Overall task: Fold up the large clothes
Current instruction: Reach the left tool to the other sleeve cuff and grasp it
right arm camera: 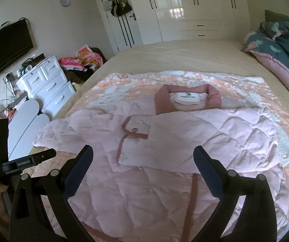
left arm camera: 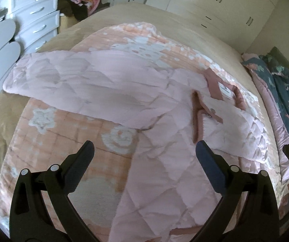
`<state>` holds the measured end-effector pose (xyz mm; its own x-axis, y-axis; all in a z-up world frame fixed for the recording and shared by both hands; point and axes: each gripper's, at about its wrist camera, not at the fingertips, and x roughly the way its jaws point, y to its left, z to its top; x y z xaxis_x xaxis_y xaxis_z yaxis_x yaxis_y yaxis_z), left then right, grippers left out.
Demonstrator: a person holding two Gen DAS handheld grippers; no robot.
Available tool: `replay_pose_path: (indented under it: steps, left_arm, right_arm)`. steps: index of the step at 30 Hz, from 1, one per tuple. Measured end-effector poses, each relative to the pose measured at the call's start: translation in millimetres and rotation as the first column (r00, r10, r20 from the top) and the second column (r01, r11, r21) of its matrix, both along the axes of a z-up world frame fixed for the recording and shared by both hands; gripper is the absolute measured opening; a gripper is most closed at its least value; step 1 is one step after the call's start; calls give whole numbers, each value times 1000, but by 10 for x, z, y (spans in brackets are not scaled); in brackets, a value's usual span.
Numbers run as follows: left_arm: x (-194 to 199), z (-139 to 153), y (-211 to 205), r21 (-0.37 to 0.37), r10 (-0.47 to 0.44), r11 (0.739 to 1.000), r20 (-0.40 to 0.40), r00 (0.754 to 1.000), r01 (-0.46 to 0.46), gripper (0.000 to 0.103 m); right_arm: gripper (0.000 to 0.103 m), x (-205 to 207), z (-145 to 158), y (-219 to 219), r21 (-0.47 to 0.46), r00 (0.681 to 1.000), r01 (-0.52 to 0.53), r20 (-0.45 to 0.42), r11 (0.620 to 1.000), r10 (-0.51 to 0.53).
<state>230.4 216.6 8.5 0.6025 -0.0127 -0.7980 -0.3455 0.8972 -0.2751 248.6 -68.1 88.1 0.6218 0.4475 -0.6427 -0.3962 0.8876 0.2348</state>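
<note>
A pale pink quilted jacket (right arm camera: 164, 141) with a darker pink collar (right arm camera: 186, 89) lies flat on the bed, front up, on a peach patterned blanket (right arm camera: 112, 86). One sleeve (left arm camera: 63, 76) stretches out to the left; the other sleeve (right arm camera: 215, 125) lies folded across the chest. My right gripper (right arm camera: 143, 153) hovers open above the jacket's lower front, holding nothing. My left gripper (left arm camera: 144, 149) is open too, above the jacket's left edge and the blanket. The left gripper's body (right arm camera: 21, 163) shows at the left of the right wrist view.
A beige bed sheet (right arm camera: 174, 54) runs around the blanket. A teal floral duvet (right arm camera: 281, 46) is heaped at the bed's right. White drawers (right arm camera: 49, 82) and a pile of bright clothes (right arm camera: 83, 59) stand to the left; wardrobes (right arm camera: 194, 14) line the far wall.
</note>
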Motion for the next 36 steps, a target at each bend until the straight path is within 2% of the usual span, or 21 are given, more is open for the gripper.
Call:
replay_pose_path:
  steps: [8,17,31,36]
  left_arm:
    - [-97,-3,290,-11,47,999,8,999,-46,94]
    - [-194,-109,591,-71,98,993,17,995,-96,94]
    - [-335,-353,1112,-123,194,974,19,981,-191,94]
    - [-362,-492,1366,-161,249,956,12,968,-244,94]
  right_arm:
    - [99,-61,63,315,-2,999,-49,12,999,49]
    - [99,-122,67,685,-25,994,-109,28,994,110]
    - [99,-226,-108,1304,-75,974,-224,13,972,226]
    - [99,-267,-194,1469,-81,965,-260,0,962,261]
